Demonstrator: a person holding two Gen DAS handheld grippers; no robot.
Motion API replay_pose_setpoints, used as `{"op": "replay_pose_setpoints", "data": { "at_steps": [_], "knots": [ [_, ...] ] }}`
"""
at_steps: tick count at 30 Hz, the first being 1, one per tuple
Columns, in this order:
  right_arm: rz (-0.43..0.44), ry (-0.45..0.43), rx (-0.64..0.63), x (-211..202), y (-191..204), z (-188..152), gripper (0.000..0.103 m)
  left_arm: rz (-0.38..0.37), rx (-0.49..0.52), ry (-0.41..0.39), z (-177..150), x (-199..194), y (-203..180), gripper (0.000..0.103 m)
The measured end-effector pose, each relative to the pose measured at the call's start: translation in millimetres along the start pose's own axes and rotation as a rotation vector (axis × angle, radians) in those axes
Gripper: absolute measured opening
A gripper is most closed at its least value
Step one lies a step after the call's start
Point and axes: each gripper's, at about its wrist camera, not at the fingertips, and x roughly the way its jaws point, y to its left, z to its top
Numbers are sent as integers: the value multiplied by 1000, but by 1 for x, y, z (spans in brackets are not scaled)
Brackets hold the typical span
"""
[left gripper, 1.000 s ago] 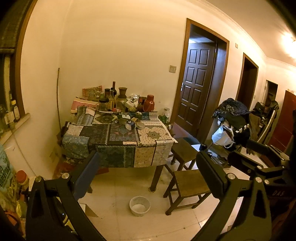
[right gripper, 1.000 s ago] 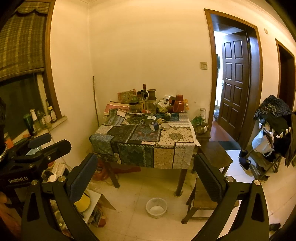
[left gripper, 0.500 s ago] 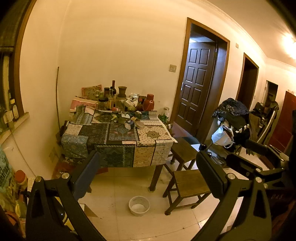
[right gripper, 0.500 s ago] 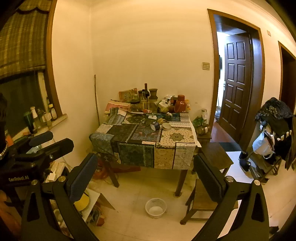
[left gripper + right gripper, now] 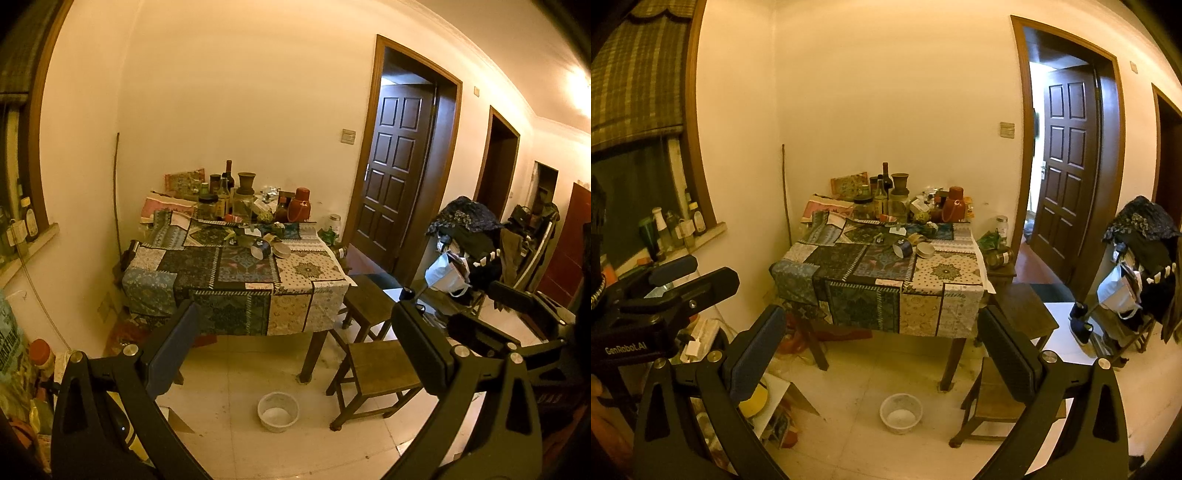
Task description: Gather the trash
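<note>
Across the room, the cloth-covered surface (image 5: 879,273) carries bottles and a tipped can (image 5: 902,247), well apart from both grippers. Left gripper (image 5: 295,339) and right gripper (image 5: 881,339) point toward it, jaws released and empty, apparently for approach.

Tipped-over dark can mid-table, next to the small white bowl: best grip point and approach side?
Judging from afar: the dark can lies on its side beside the white bowl, its open mouth toward the near-left. Grip across the round body, coming from above on the side away from the bowl. Both the left gripper and the right gripper are open and empty.
</note>
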Motion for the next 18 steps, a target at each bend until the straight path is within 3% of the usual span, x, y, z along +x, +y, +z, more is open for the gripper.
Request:
{"op": "replay_pose_setpoints", "data": {
  "at_steps": [1,8,9,18],
  "knots": [
    [1,1,-1,1,0,0,103,-2,0,1,2,0,13,103],
    [0,1,-2,3,0,2,103,3,4,2,2,6,-1,103],
    [2,1,-2,4,-1,2,103,0,0,-1,3,2,14,103],
    [13,4,2,12,-18,10,103,19,4,0,10,17,0,103]
  ]
}}
